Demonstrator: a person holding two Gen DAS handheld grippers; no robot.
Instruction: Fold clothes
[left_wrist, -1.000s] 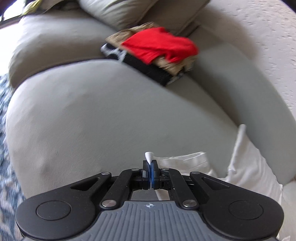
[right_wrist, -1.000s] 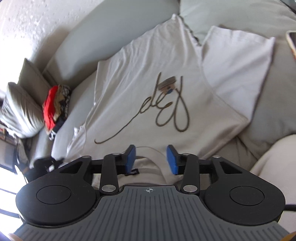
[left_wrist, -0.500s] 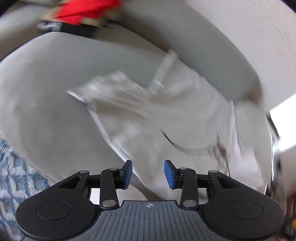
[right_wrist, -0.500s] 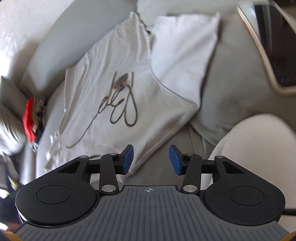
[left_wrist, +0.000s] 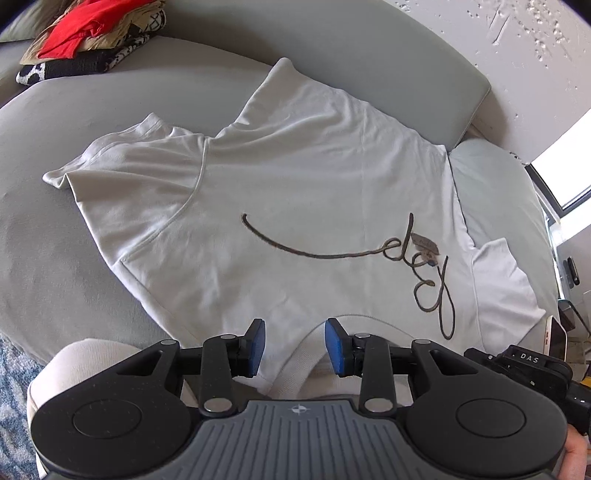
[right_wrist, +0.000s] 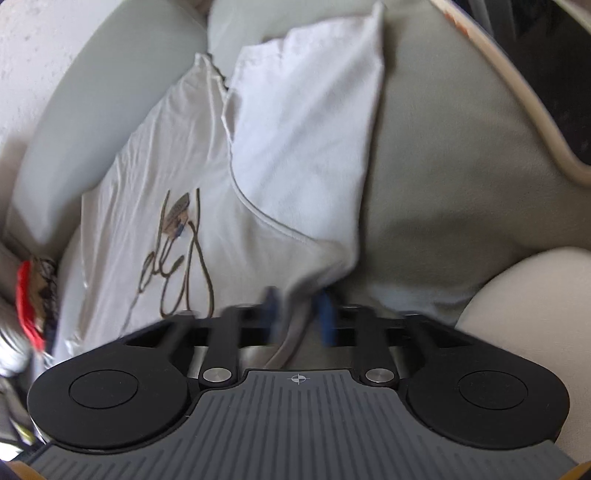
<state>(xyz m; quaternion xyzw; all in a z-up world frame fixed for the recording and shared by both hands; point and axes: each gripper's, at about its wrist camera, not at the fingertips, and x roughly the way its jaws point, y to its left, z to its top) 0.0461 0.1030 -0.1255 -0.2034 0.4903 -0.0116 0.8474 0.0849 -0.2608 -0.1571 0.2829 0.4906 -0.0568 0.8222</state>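
Observation:
A white T-shirt (left_wrist: 295, 184) with dark script lettering lies spread flat on the grey sofa seat (left_wrist: 66, 251), both sleeves out. My left gripper (left_wrist: 295, 345) hovers over the neckline at the near edge. Its jaws are closing, with the collar below the blue pads and nothing pressed between them. In the right wrist view the T-shirt (right_wrist: 166, 166) shows its right sleeve (right_wrist: 306, 129) lying outward. My right gripper (right_wrist: 298, 314), blurred, is shut on the shirt's shoulder edge, and fabric runs up between its fingers.
A stack of folded clothes (left_wrist: 88, 40) with a red piece on top sits at the sofa's far left. The person's knee in light trousers (right_wrist: 535, 295) is beside the right gripper. A dark tray-like edge (right_wrist: 517, 74) lies to the right. A blue patterned rug (left_wrist: 11, 369) lies below the sofa.
My left gripper let go of a white cloth corner, opened and swung across to the shirt's collar. My right gripper dropped to the shoulder edge near the sleeve and closed on it.

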